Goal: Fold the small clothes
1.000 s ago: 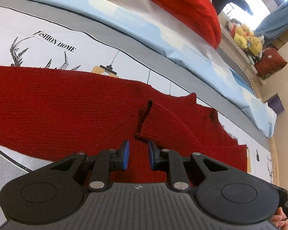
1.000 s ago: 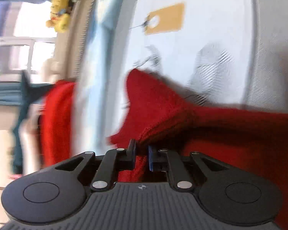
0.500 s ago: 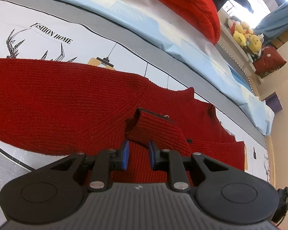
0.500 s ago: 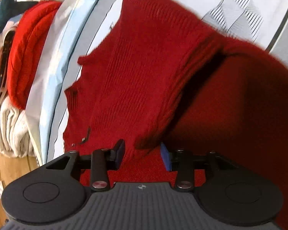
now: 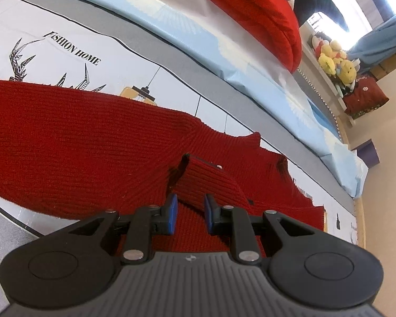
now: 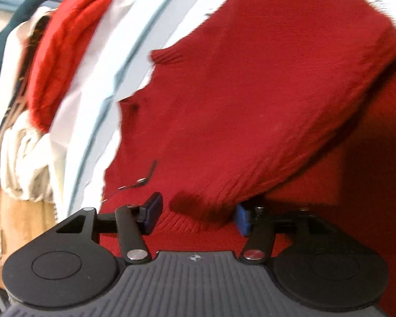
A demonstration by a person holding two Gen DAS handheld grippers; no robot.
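The left gripper hovers low over the red sweater, jaws narrowly parted and empty. The right gripper has its jaws spread wide, the folded sleeve lying loose between them. Beyond the left jaws, the bedsheet reads "FASHION HOME".

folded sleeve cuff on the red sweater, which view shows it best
The left wrist view: the folded sleeve cuff is sharp, lying on the red sweater just ahead of the open left gripper. The right wrist view shows the cuff blurred, large between the open right gripper fingers.
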